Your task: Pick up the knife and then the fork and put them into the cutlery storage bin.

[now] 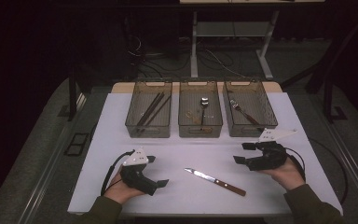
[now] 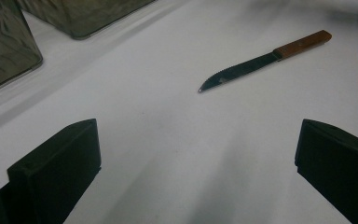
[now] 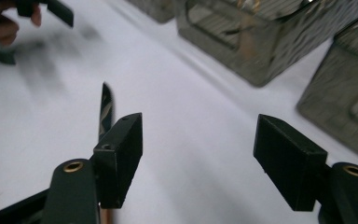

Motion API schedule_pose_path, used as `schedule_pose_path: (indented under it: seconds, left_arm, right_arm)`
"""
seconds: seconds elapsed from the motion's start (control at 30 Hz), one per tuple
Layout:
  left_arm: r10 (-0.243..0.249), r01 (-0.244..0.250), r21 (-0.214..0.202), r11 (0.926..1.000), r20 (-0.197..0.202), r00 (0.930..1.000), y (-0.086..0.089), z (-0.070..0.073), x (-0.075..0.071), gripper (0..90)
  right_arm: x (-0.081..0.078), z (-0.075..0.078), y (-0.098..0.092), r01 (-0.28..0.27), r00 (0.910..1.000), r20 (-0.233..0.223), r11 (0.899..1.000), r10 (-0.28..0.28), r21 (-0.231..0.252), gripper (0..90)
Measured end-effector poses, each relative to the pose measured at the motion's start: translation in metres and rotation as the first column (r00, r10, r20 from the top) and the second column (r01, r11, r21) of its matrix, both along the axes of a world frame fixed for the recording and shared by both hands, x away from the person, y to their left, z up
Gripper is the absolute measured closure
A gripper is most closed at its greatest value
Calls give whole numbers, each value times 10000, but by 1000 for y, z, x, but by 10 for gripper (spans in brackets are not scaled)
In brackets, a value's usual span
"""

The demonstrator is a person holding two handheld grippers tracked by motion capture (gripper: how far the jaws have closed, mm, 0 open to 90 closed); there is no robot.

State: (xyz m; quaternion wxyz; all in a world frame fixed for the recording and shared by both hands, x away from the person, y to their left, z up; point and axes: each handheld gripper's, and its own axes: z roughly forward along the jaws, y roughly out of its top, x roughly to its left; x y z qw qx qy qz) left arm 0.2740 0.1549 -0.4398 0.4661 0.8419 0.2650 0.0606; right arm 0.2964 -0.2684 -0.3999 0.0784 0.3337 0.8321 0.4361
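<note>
A steel-bladed knife with a brown wooden handle lies flat on the white bench, at about 6 o'clock from the middle of three smoky clear plastic bins, blade tip toward 10 o'clock and handle toward 4 o'clock. The left claw rests at the knife's 9 o'clock, jaws spread wide with nothing between them. The right claw sits at the knife's 2 o'clock, jaws apart and empty; in the right gripper view the blade shows just behind one jaw.
</note>
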Motion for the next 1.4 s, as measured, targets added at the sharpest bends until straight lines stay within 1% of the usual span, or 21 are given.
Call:
schedule_pose_path:
  seconds: [0.13, 0.27, 0.37, 0.47, 0.5, 0.6, 0.63, 0.83, 0.87, 1.0, 1.2, 1.4]
  left_arm:
    - [-8, 8, 55, 10000, -16, 10000, 0, 0, 0, 0]
    - [1, 0, 43, 10000, -2, 10000, 0, 0, 0, 0]
    - [-2, 2, 42, 10000, -7, 10000, 0, 0, 0, 0]
    - [-6, 6, 61, 10000, -16, 10000, 0, 0, 0, 0]
    - [-8, 8, 69, 10000, -18, 10000, 0, 0, 0, 0]
    - [-9, 9, 77, 10000, -21, 10000, 0, 0, 0, 0]
    - [0, 1, 77, 10000, -34, 10000, 0, 0, 0, 0]
    - [-14, 14, 131, 9999, -34, 10000, -1, 0, 0, 0]
    - [-10, 11, 120, 9999, -44, 10000, -1, 0, 0, 0]
    - [-7, 8, 119, 9999, -39, 10000, -1, 0, 0, 0]
    - [-42, 43, 139, 9999, -33, 10000, -1, 0, 0, 0]
    - [-40, 40, 134, 9999, -40, 10000, -1, -1, 0, 0]
  right_arm:
    - [-10, -7, 6, -374, 9991, -212, 9992, 371, -139, 334]
    - [-17, -12, 12, -617, 9975, -362, 9978, 609, -225, 347]
    - [-21, -16, 18, -869, 9952, -479, 9957, 853, -326, 379]
    - [-22, -20, 26, -1157, 9913, -692, 9917, 1117, -566, 421]
    - [-23, -21, 28, -1216, 9900, -796, 9907, 1167, -608, 432]
    - [-23, -23, 31, -1365, 9876, -878, 9882, 1303, -700, 458]
    - [-24, -25, 35, -1471, 9854, -980, 9862, 1395, -754, 486]
    - [-24, -28, 43, -1671, 9822, -1007, 9825, 1586, -825, 537]
    - [-24, -29, 48, -1818, 9792, -1074, 9795, 1723, -868, 553]
    - [-26, -31, 55, -1944, 9774, -1038, 9756, 1840, -1017, 581]
    - [-25, -33, 61, -2022, 9758, -1073, 9728, 1904, -1133, 615]
    - [-25, -38, 69, -2194, 9718, -1208, 9645, 2027, -1467, 666]
